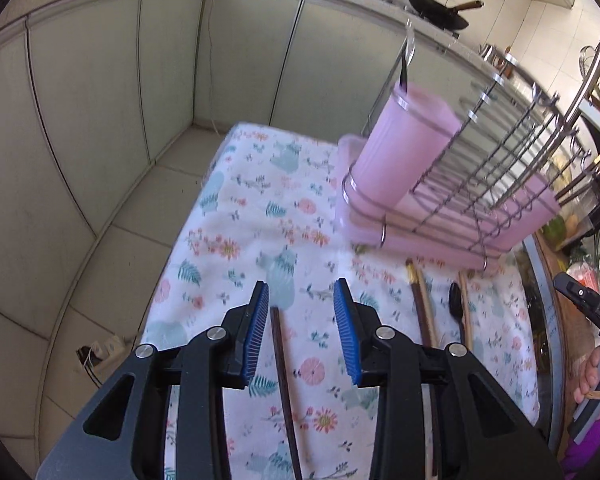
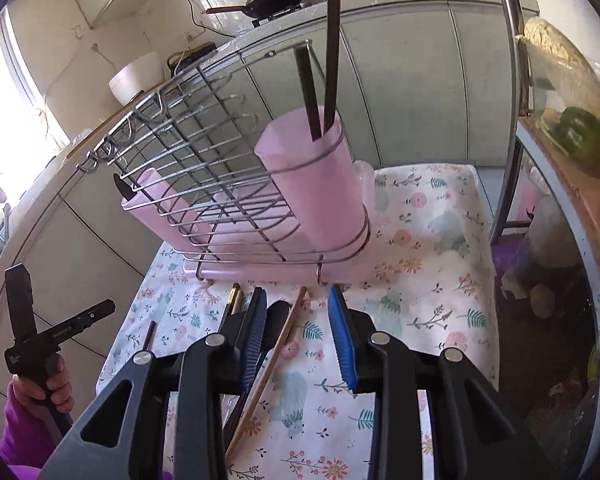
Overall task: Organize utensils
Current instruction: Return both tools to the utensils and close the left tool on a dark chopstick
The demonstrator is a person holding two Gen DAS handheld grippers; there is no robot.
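A wire rack (image 1: 496, 168) with two pink cups stands on a floral cloth (image 1: 260, 216). My left gripper (image 1: 301, 300) is open above a dark chopstick (image 1: 283, 380) that lies on the cloth between the jaws. More chopsticks (image 1: 422, 304) and a black spoon (image 1: 456, 300) lie to its right. My right gripper (image 2: 297, 312) is open over the black spoon (image 2: 276, 320) and a light chopstick (image 2: 276, 352). The near pink cup (image 2: 320, 184) holds two dark chopsticks (image 2: 332, 48). The far pink cup (image 2: 156, 208) holds a black utensil.
Grey cabinet doors (image 1: 100, 92) run behind the table, with woks (image 1: 440, 8) on the counter above. A tiled floor lies left of the table. A shelf with a green pepper (image 2: 580, 136) stands at the right. The other hand-held gripper shows in each view (image 1: 592, 308) (image 2: 40, 340).
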